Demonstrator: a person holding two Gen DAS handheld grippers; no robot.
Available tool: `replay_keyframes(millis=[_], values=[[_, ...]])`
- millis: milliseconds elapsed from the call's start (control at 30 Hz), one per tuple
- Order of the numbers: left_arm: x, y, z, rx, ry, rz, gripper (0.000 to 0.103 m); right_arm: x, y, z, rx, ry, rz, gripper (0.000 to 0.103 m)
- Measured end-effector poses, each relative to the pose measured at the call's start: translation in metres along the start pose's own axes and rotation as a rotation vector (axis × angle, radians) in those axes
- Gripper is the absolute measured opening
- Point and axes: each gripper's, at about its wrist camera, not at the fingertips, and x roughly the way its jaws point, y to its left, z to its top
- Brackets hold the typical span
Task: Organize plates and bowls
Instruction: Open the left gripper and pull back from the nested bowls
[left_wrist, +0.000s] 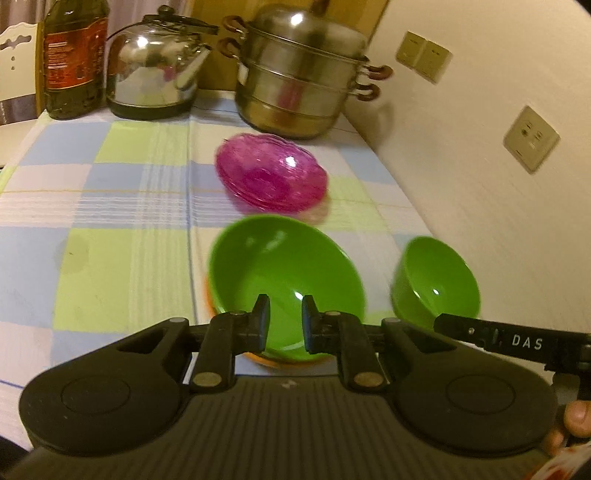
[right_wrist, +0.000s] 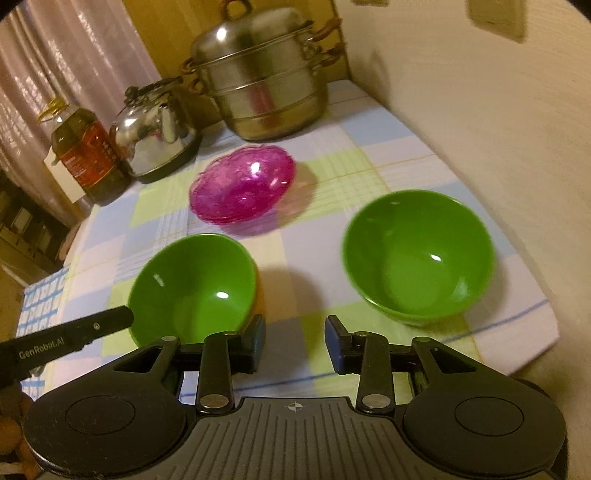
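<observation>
Both grippers are free: the left gripper (left_wrist: 284, 321) is slightly apart, the right gripper (right_wrist: 295, 341) wider, each holding nothing. In front of the pink plates (right_wrist: 242, 184) sit the left green bowl (right_wrist: 195, 288), nested in an orange one, and beside it the right green bowl (right_wrist: 417, 254). A release seems done; next, I think, is stacking that single bowl.

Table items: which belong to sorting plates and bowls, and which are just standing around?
For the job:
left green bowl, nested in an orange one
right green bowl
pink plates

Standing around:
steamer pot
kettle
oil bottle
</observation>
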Motion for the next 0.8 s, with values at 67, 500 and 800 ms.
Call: replay_keyframes(millis=[67,500,800], values=[[-0.001,-0.01,-0.006,-0.005,0.0,-0.018,0.014,-0.008,-0.009,-0.003,0.015,-0.004,-0.007,0.036],[0.004,-0.059,-0.029,-0.035,0.025,-0.072,0.015,-0.047,-0.056,-0.016,0.073,-0.047,-0.068,0.036],[0.006,-0.073,-0.032,-0.022,0.032,-0.083,0.018,-0.051,-0.073,-0.019,0.092,-0.049,-0.091,0.037]])
